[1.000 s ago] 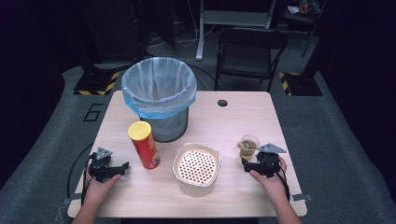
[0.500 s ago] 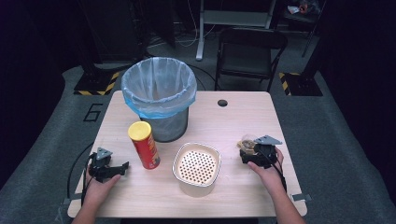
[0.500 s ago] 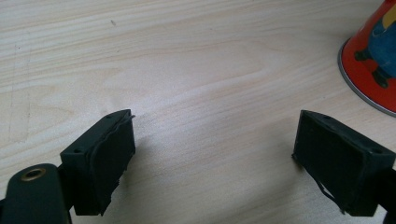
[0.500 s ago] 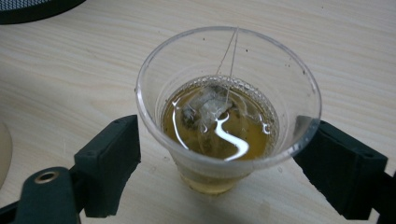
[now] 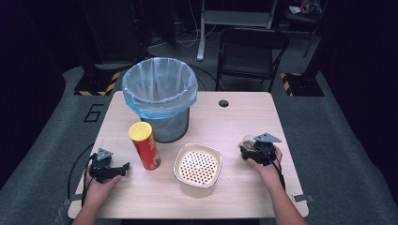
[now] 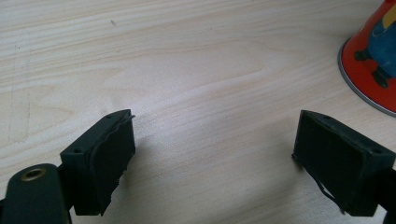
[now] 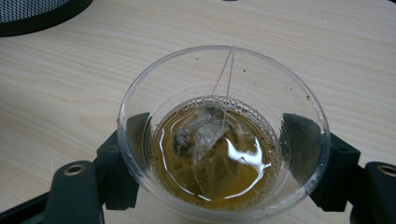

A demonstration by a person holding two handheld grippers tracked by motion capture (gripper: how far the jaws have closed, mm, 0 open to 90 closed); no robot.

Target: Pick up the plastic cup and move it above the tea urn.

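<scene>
A clear plastic cup (image 7: 219, 140) of brown tea with a tea bag and its string sits between the jaws of my right gripper (image 7: 219, 156), which press its sides. In the high view this cup (image 5: 246, 142) and right gripper (image 5: 248, 149) are at the table's right side. My left gripper (image 6: 215, 154) rests open on the wood with nothing between its jaws. The high view shows the left gripper (image 5: 122, 168) at the front left, just left of a red chip can (image 5: 145, 146) with a yellow lid. The can's base (image 6: 373, 51) appears ahead and to the right.
A white square bowl (image 5: 177, 165) with a perforated insert stands at the front middle of the table (image 5: 234, 119). Behind the can is a mesh waste bin (image 5: 171, 130) lined with a blue bag. A cable hole (image 5: 223, 103) lies at the back. A chair (image 5: 251, 51) stands beyond the table.
My right gripper has moved forward and left to the cup and its jaws now hold it. The left gripper has stayed still.
</scene>
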